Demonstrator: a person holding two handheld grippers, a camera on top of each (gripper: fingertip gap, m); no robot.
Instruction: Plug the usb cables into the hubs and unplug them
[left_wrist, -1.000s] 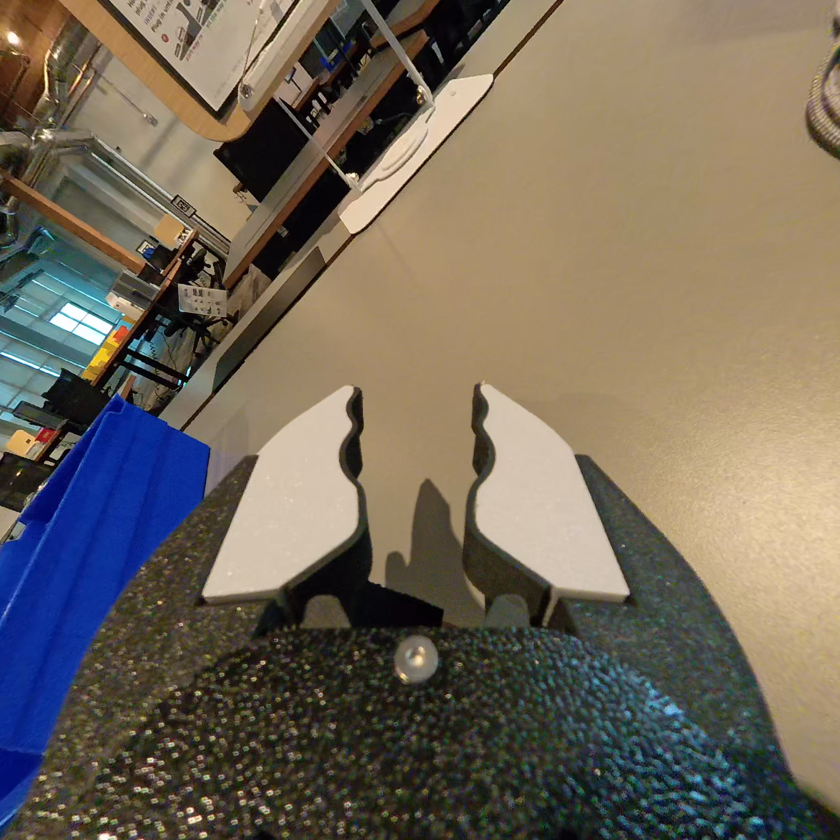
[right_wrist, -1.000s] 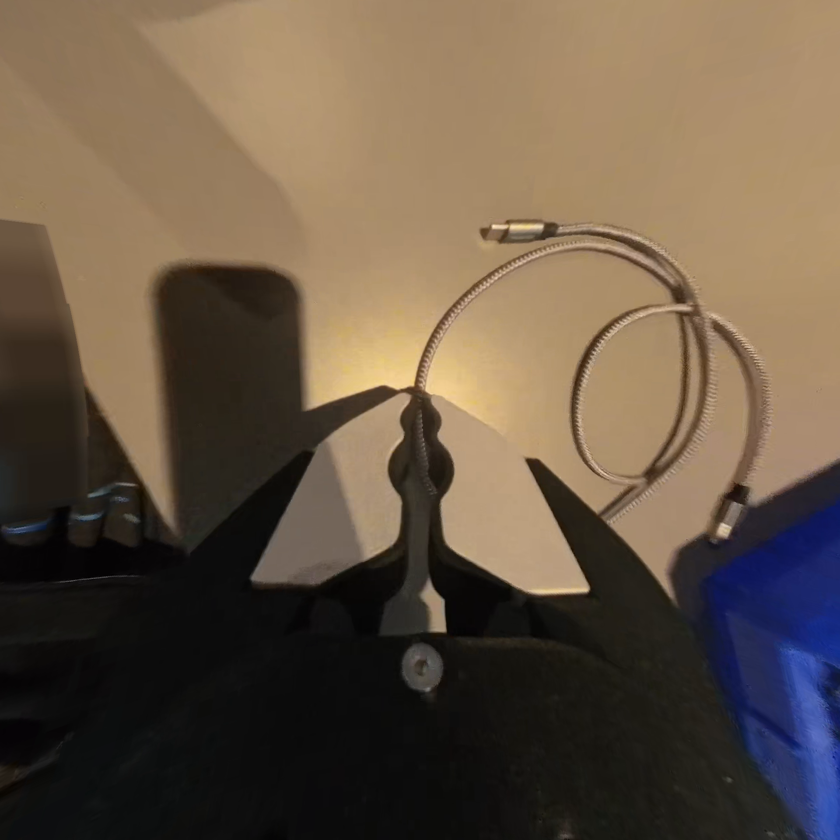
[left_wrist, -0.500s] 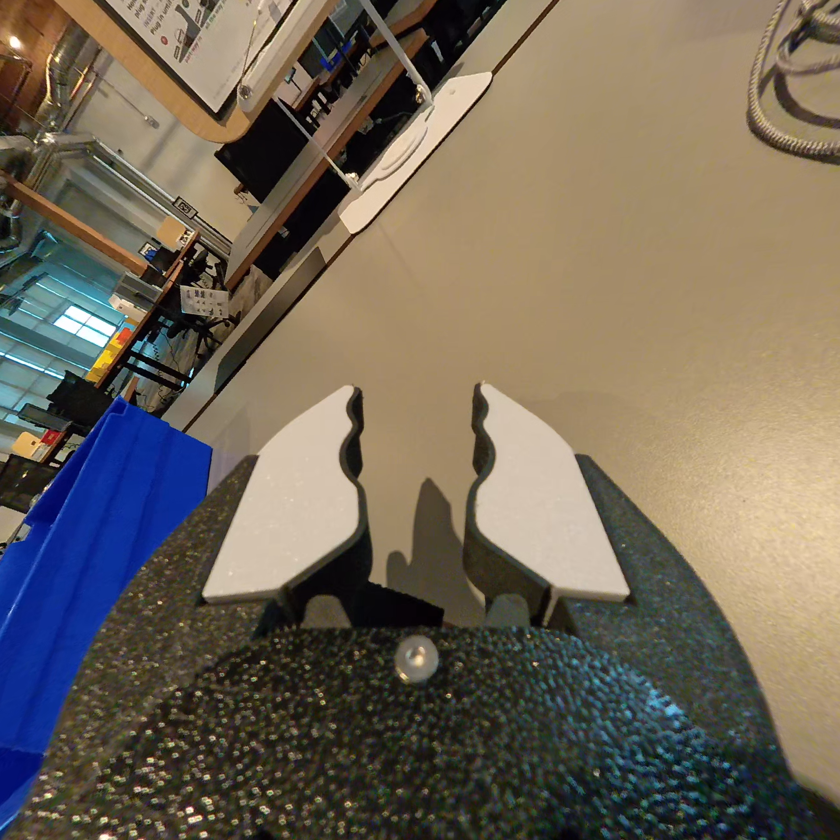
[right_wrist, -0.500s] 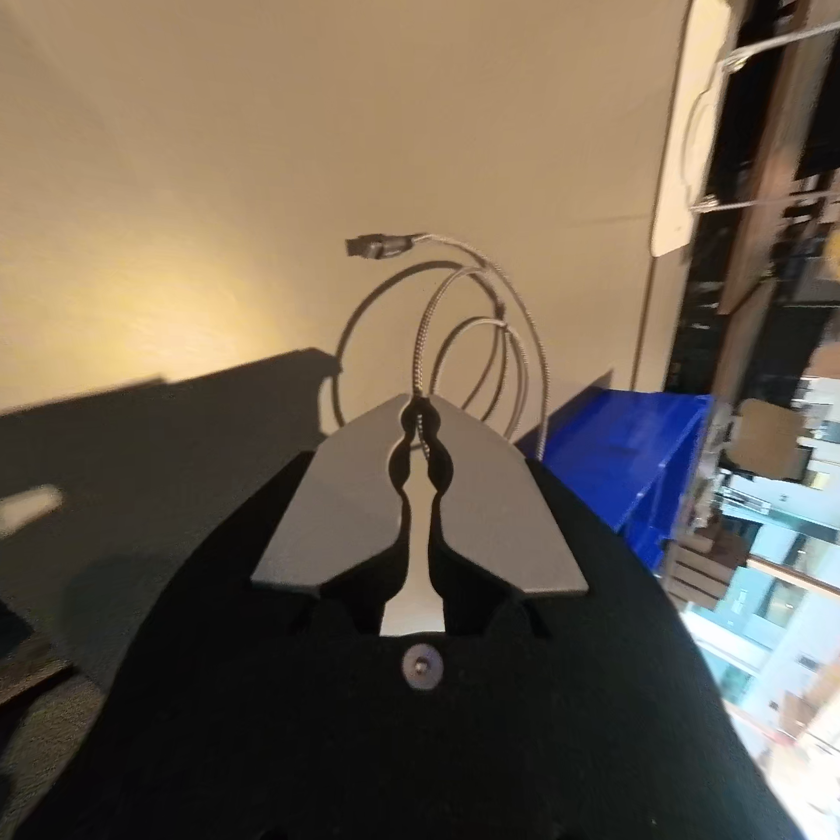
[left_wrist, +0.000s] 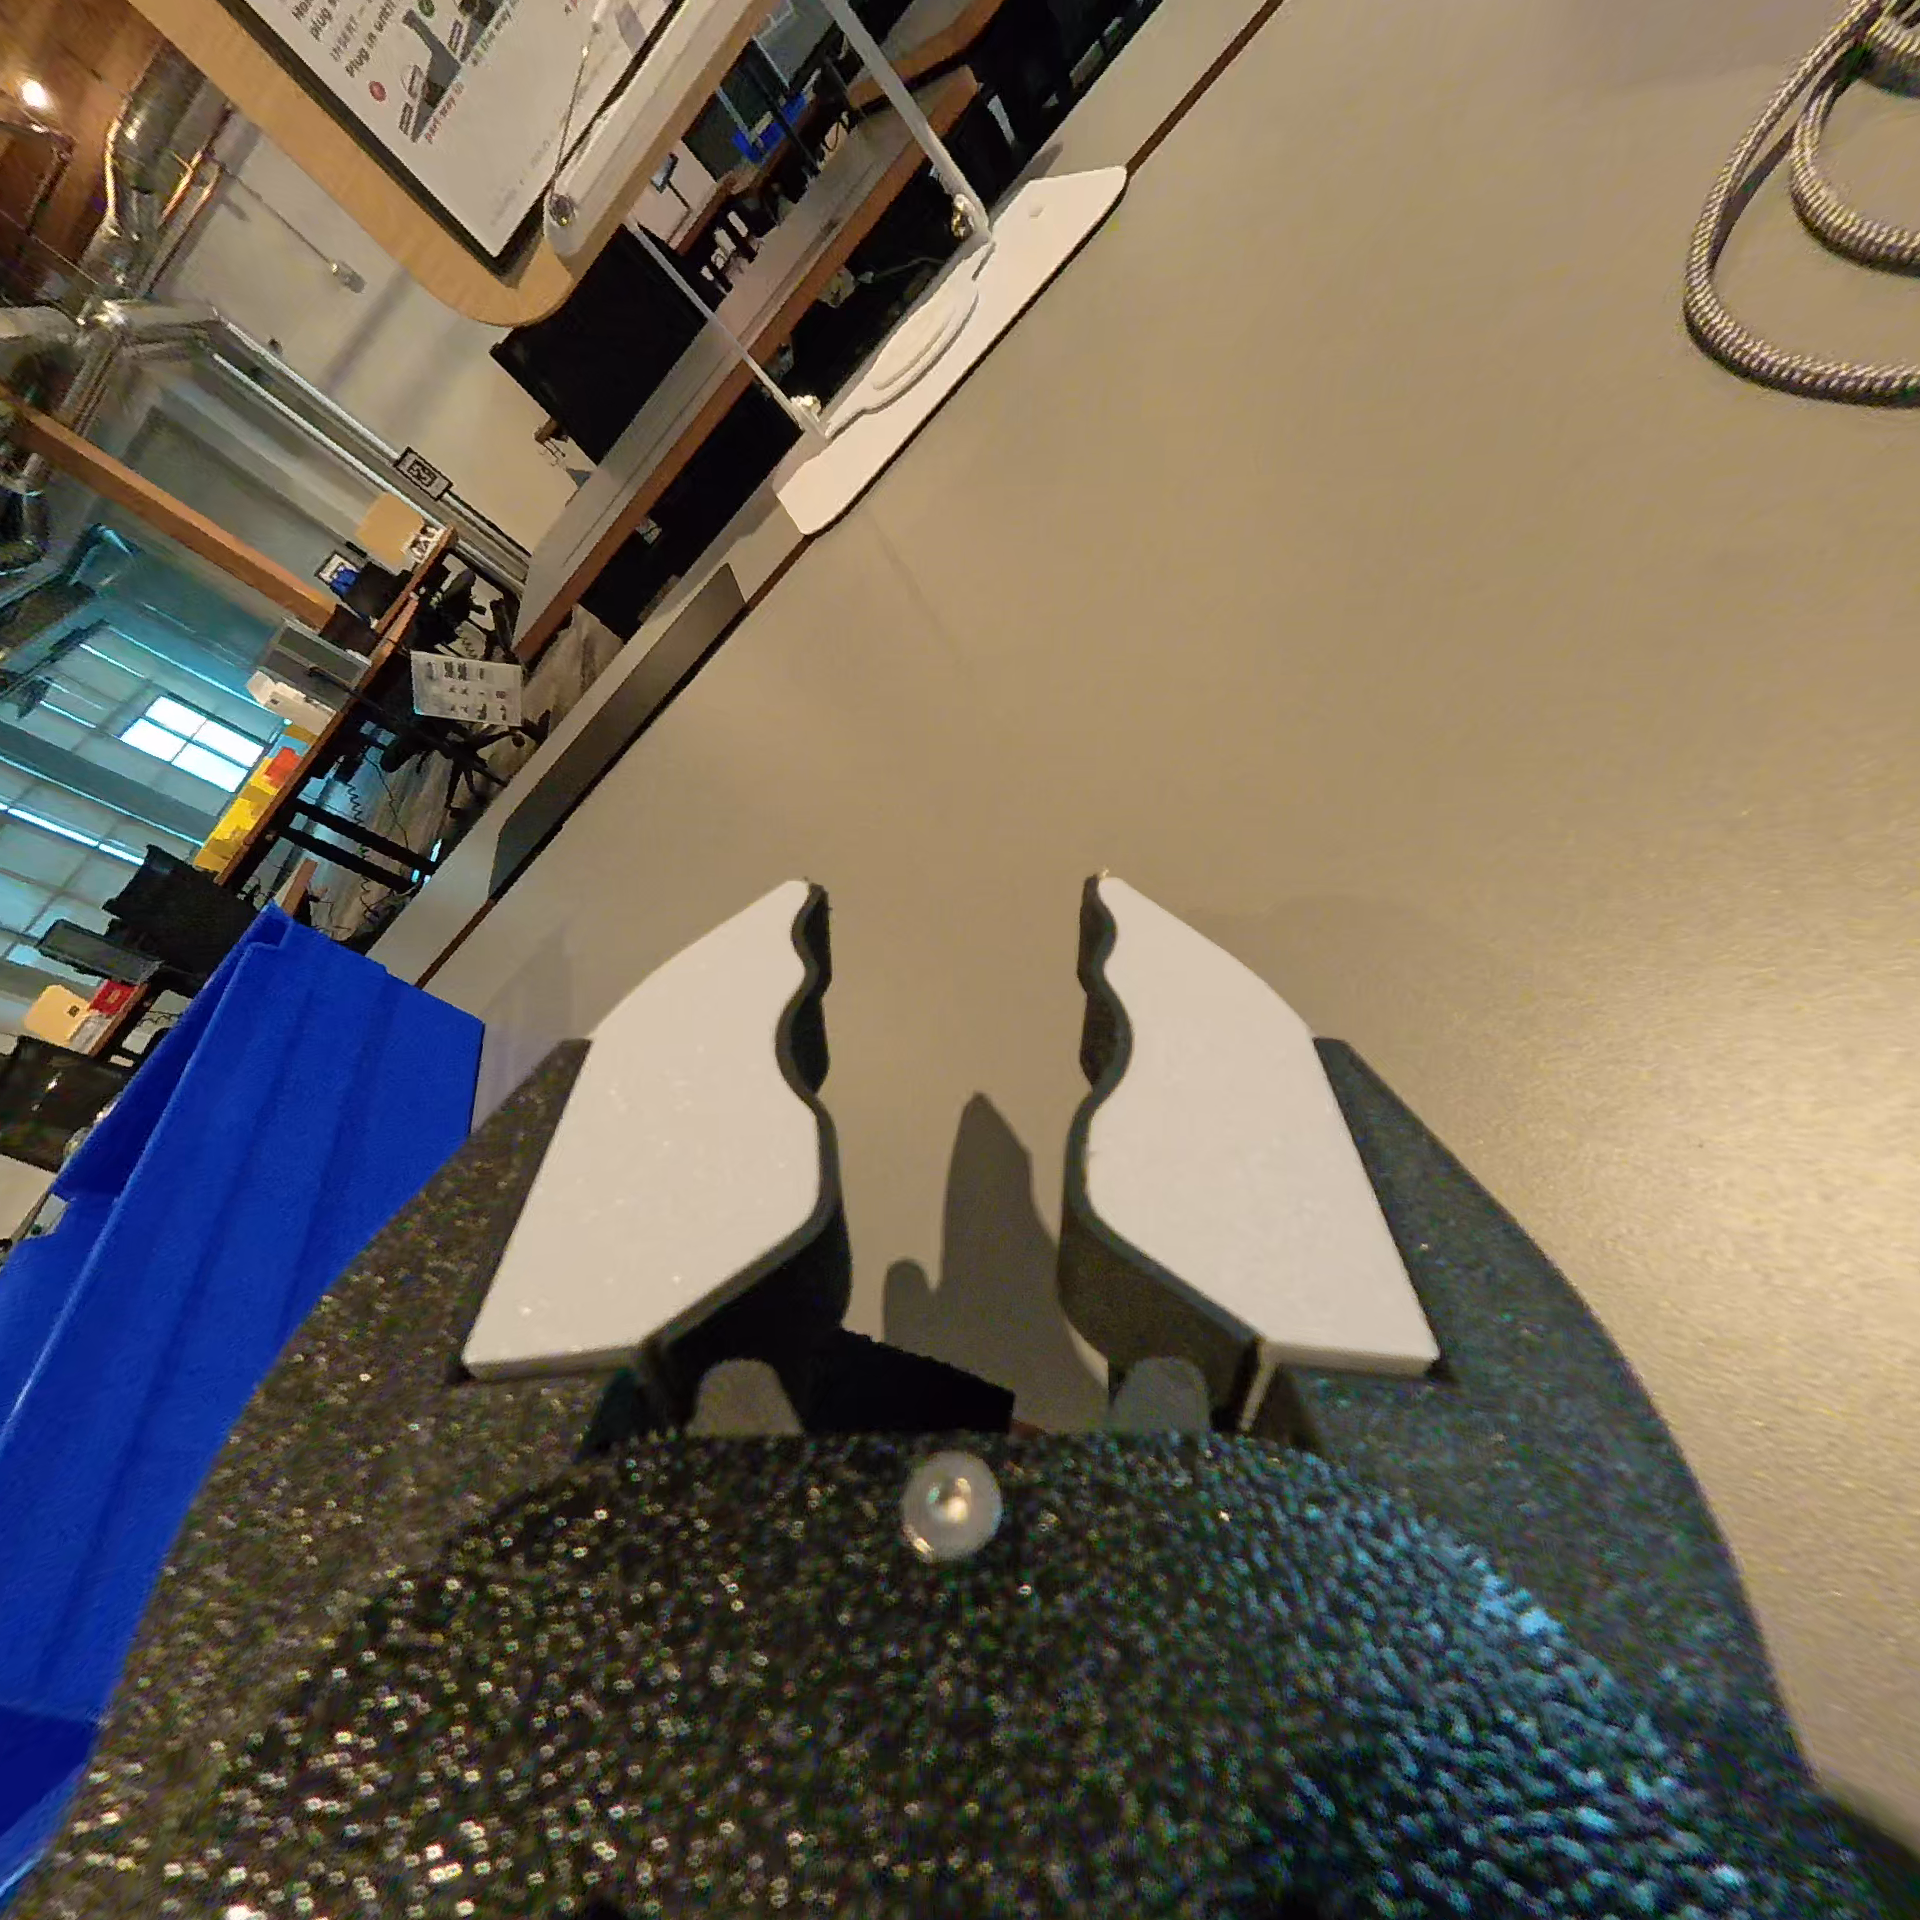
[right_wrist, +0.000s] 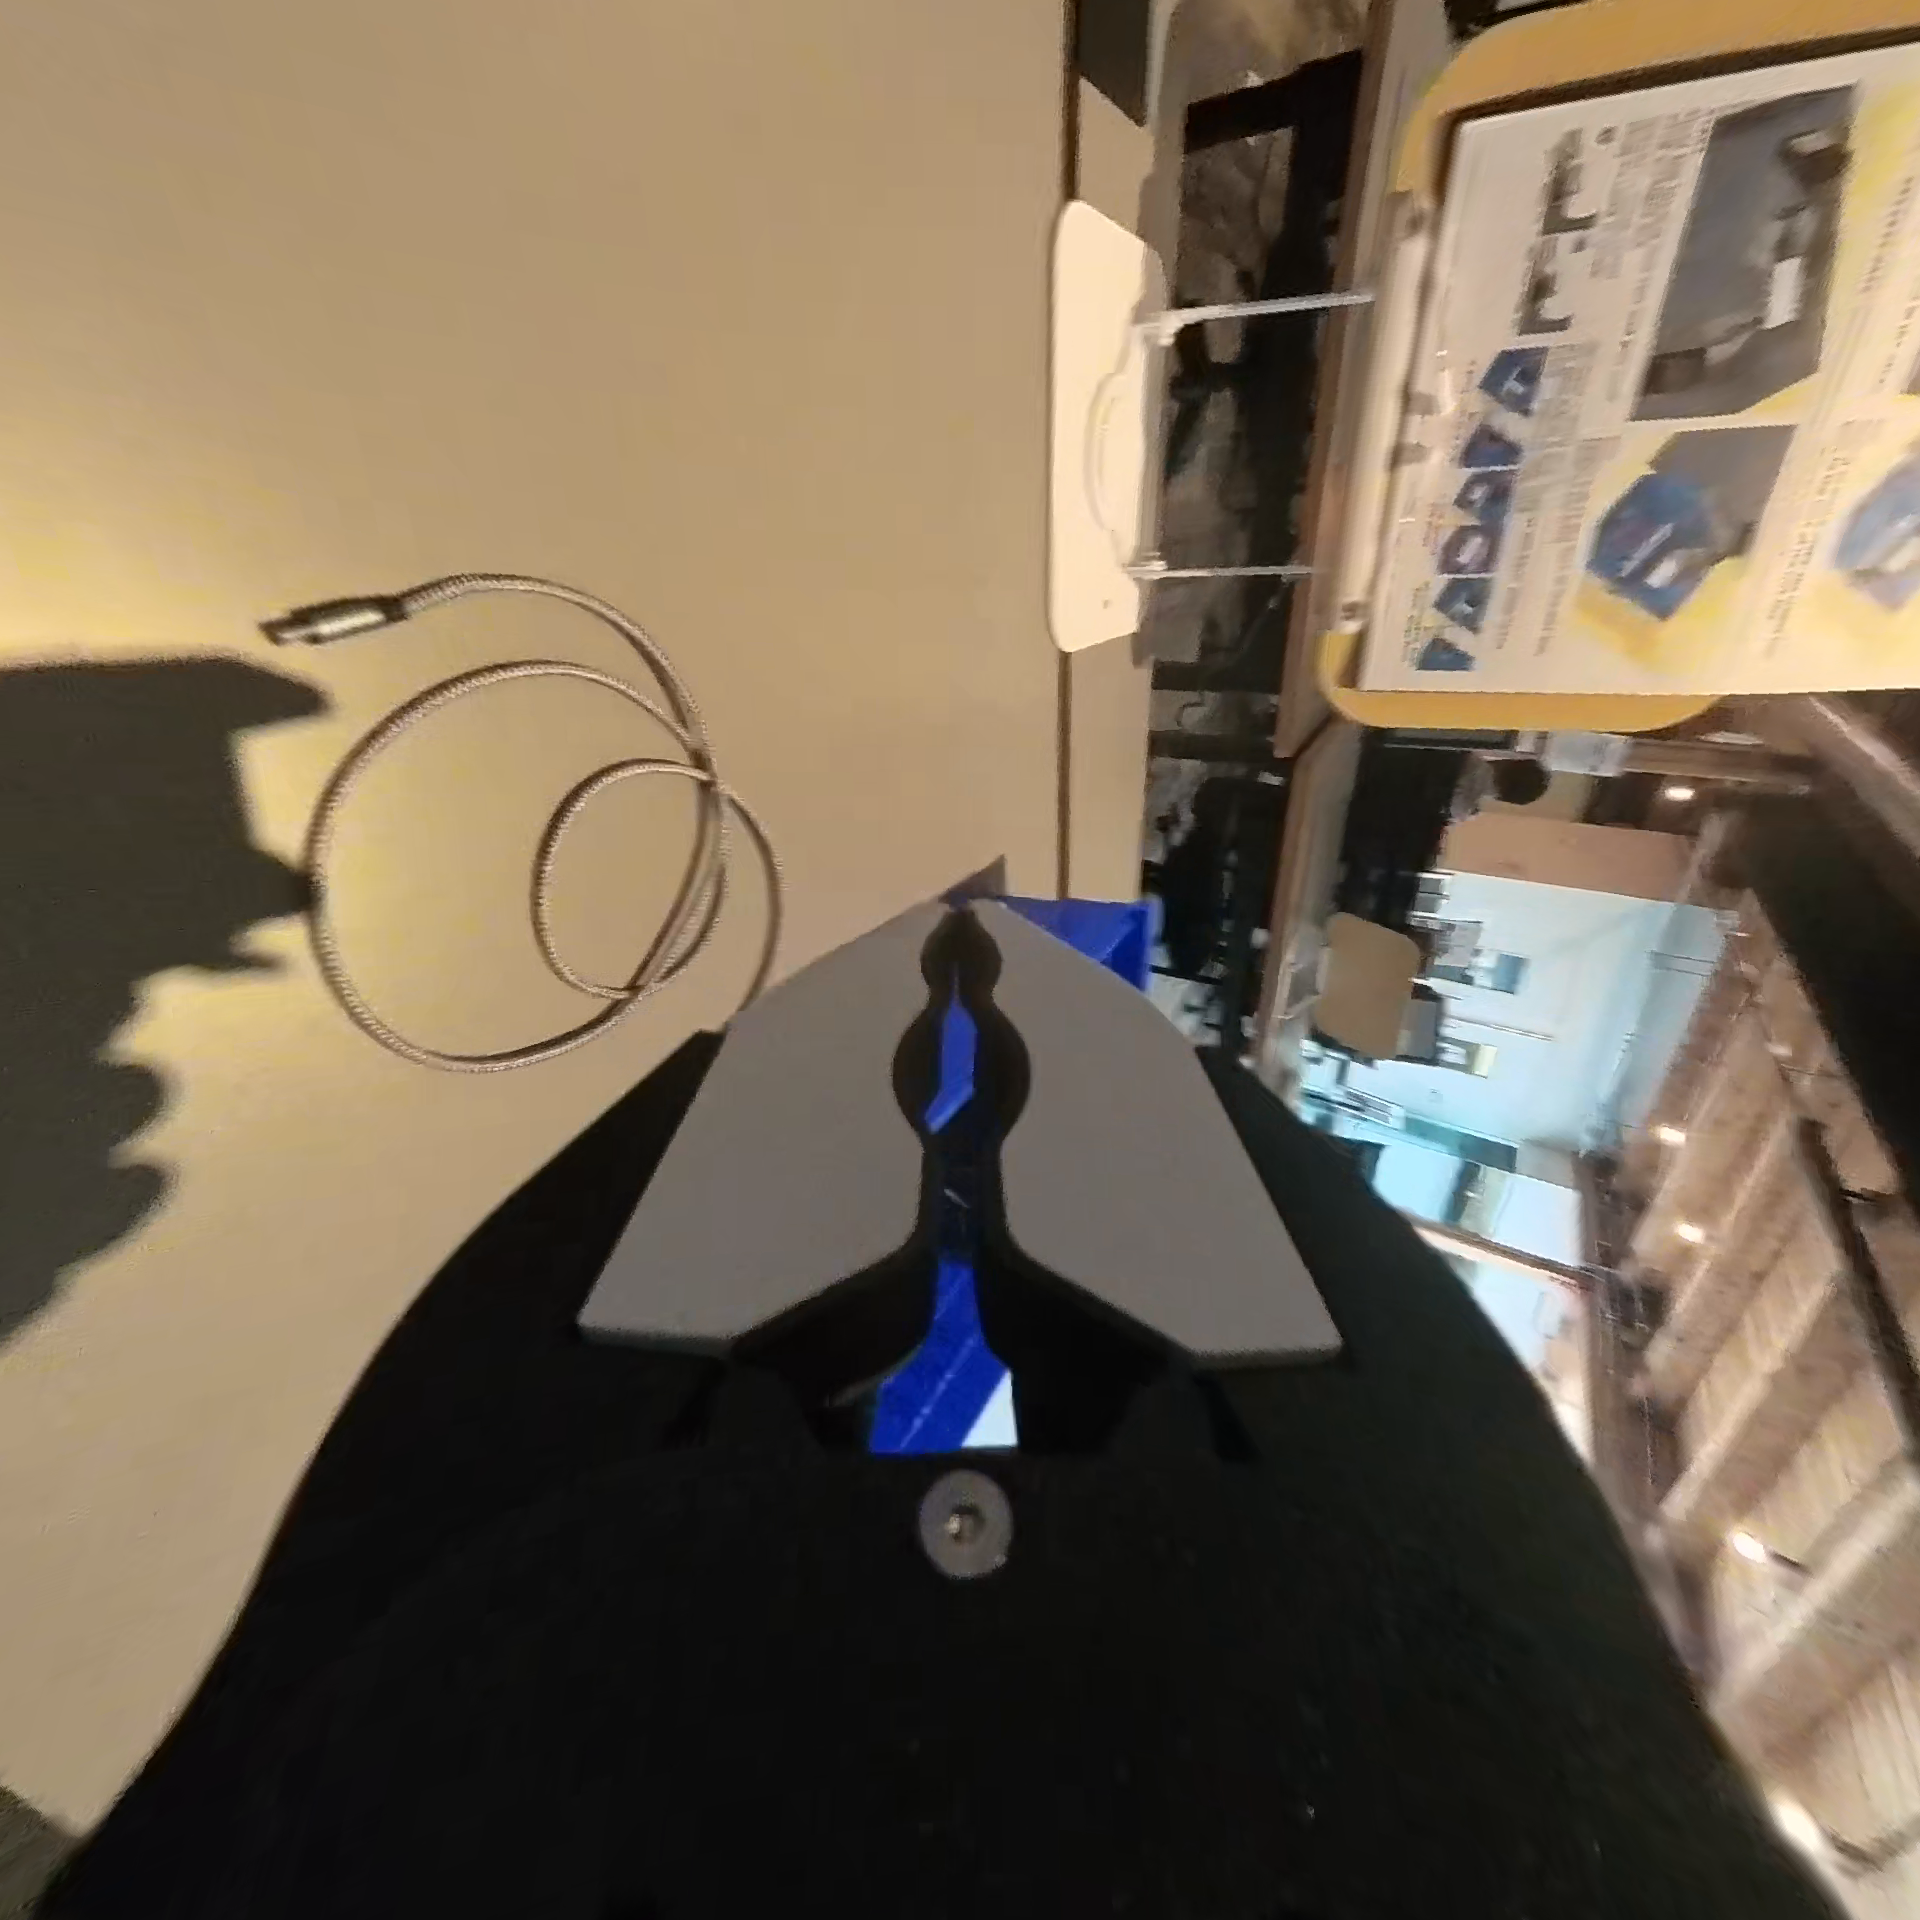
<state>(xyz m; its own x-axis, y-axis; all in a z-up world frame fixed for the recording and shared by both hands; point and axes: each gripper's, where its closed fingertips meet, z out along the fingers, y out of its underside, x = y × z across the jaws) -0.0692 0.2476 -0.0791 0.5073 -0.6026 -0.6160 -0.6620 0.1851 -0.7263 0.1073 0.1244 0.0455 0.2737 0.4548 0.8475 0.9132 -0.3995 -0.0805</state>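
Note:
A braided grey USB cable lies coiled on the tan table, with one metal plug at the upper left. My right gripper is shut. Its tips touch and no cable shows between them. The coil lies apart from it, to the left. My left gripper is open and empty, low over the table. Part of the cable shows at the top right of the left wrist view, far from the left gripper. No hub is in view.
A blue bin stands close on the left of my left gripper, and it shows behind the right fingertips. A white stand base sits at the table's far edge, holding a poster board. Across from one pair of fingers to the other is roughly 25 centimeters. The metal plug is about equally far from each gripper, around 15 centimeters.
The right gripper swung away and rolled. The cable was between its tips before and now lies on the table to its left. The left gripper stayed put, and more cable shows in its view.

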